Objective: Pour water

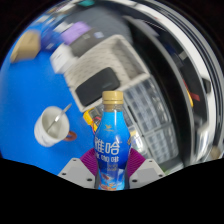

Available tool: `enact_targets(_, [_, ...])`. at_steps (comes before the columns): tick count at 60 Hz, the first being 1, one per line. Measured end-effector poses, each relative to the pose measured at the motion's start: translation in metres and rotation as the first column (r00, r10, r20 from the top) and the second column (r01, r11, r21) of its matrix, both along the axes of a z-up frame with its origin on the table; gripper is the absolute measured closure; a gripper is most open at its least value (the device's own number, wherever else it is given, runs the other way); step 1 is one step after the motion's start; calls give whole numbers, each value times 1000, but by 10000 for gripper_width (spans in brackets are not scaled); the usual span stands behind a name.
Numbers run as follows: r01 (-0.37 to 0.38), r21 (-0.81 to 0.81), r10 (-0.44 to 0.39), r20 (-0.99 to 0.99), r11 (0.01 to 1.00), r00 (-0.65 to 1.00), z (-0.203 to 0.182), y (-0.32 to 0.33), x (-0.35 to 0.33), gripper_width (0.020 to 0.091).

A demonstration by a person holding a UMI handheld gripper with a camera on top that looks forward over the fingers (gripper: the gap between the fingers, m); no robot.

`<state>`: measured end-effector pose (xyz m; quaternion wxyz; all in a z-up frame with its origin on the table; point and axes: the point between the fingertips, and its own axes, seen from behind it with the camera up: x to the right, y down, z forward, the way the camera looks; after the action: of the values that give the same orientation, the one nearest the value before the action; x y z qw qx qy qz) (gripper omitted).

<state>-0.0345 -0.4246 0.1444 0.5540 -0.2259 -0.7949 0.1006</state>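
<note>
A blue plastic bottle (111,140) with a gold cap and white lettering stands upright between my gripper's (111,166) two fingers. Both purple pads (86,164) press against its sides, so the gripper is shut on it and the bottle looks lifted above the blue table (30,90). A white cup (51,127) with a stick or spoon in it sits on the table, left of the bottle and beyond my fingers.
A grey wire basket (120,62) lies behind the bottle, with a second mesh rack (155,110) to its right. Several small items sit at the far left end of the blue table.
</note>
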Motion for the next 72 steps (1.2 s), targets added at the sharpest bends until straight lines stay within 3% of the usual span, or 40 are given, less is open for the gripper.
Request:
enact_targets(7, [122, -389, -137, -11, 913, 991, 4, -1, -1, 763])
enact_targets(16, [113, -734, -149, 17, 669, 989, -1, 28, -9, 762])
enact_targets(17, [134, -751, -195, 8, 646, 981, -7, 15, -5, 763])
enact_targets(27, [108, -831, -176, 12, 546, 984, -34, 33, -9, 763])
enact_targets(42, [68, -847, -171, -28, 528, 985, -64, 38, -11, 763])
enact_targets(43, [73, -846, -174, -24, 529, 985, -68, 39, -11, 739])
enact_targets(50, [38, -867, -176, -58, 496, 983, -65, 42, -7, 740])
enact_targets(54, [34, -870, -178, -62, 491, 982, -64, 42, -6, 683])
enact_targets(55, [32, -869, -176, -64, 494, 982, -64, 42, -6, 622])
enact_targets(56, [27, -868, -174, -69, 496, 982, -64, 41, -7, 641])
enact_targets(61, [47, -869, -175, -45, 493, 984, -65, 42, -6, 589])
enact_targets(67, [104, -855, -201, 0, 507, 980, -74, 48, 2, 316])
enact_targets(72, [138, -838, -223, 19, 528, 975, -78, 52, 20, 311])
